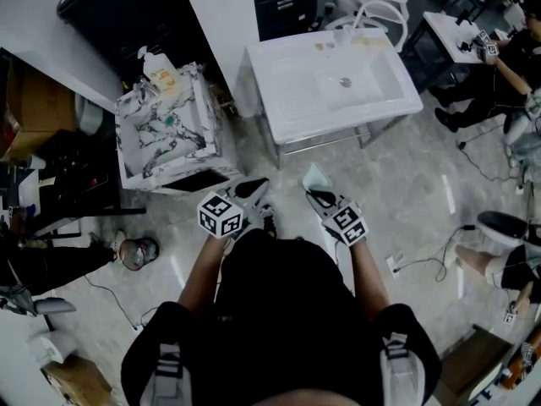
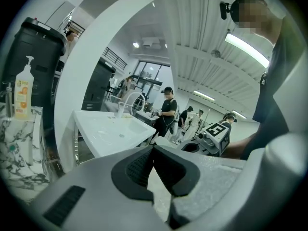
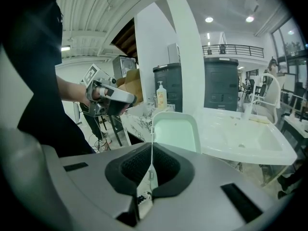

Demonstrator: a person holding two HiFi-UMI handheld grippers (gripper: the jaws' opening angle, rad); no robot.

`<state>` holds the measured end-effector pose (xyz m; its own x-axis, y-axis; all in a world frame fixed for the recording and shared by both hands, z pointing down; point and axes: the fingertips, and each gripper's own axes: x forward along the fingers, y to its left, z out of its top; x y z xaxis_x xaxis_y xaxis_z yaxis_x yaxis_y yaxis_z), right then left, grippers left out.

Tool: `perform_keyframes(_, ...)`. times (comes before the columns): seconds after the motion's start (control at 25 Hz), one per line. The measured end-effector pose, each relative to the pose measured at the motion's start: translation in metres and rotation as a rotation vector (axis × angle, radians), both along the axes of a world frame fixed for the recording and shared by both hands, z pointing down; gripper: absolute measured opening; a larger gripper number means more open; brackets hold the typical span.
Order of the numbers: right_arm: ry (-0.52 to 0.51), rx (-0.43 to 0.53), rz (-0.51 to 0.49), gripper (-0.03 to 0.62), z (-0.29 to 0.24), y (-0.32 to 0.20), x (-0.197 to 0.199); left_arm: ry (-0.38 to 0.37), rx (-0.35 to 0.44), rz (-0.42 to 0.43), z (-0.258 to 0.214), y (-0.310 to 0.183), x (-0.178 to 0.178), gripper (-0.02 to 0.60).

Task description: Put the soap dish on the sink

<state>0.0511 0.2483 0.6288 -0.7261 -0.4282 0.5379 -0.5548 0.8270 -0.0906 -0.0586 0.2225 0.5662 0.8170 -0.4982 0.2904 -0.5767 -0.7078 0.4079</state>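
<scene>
In front of the white sink (image 1: 283, 112), the right gripper (image 1: 321, 196) has its jaws pinched on the rim of the pale green soap dish (image 3: 176, 132), holding it in the air, apart from the sink. The left gripper (image 1: 255, 189) beside it has its jaws closed together on nothing

You stand on a grey tiled floor (image 1: 406, 167). A white sink (image 1: 287, 100) on metal legs rests on it, with a marble-patterned bench (image 1: 169, 142) near its left side. A pump bottle (image 1: 161, 73) stands at the bench's far edge. Cables (image 1: 420, 263) and a small round container (image 1: 138, 252) lie on the floor.
</scene>
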Motion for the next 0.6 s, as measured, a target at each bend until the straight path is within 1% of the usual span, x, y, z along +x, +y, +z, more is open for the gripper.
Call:
perform_keyframes(0.12, 0.008, 0.008, 0.026, -0.002, -0.001, -0.011, -0.004, 0.001, -0.002, 0.001, 0.005, -0.009, -0.006, 0.000)
perform_keyframes(0.28, 0.021, 0.040, 0.029, -0.002, 0.001, -0.025, -0.008, 0.008, -0.007, 0.009, 0.007, -0.022, -0.012, 0.000)
perform_keyframes(0.44, 0.055, 0.029, 0.053, -0.002, 0.002, -0.033, -0.008, 0.017, -0.007, 0.029, 0.007, -0.035, -0.013, 0.000)
perform_keyframes(0.6, 0.063, 0.034, 0.073, -0.002, 0.002, -0.042, -0.010, 0.017, 0.000, 0.056, 0.009, -0.048, -0.013, 0.000)
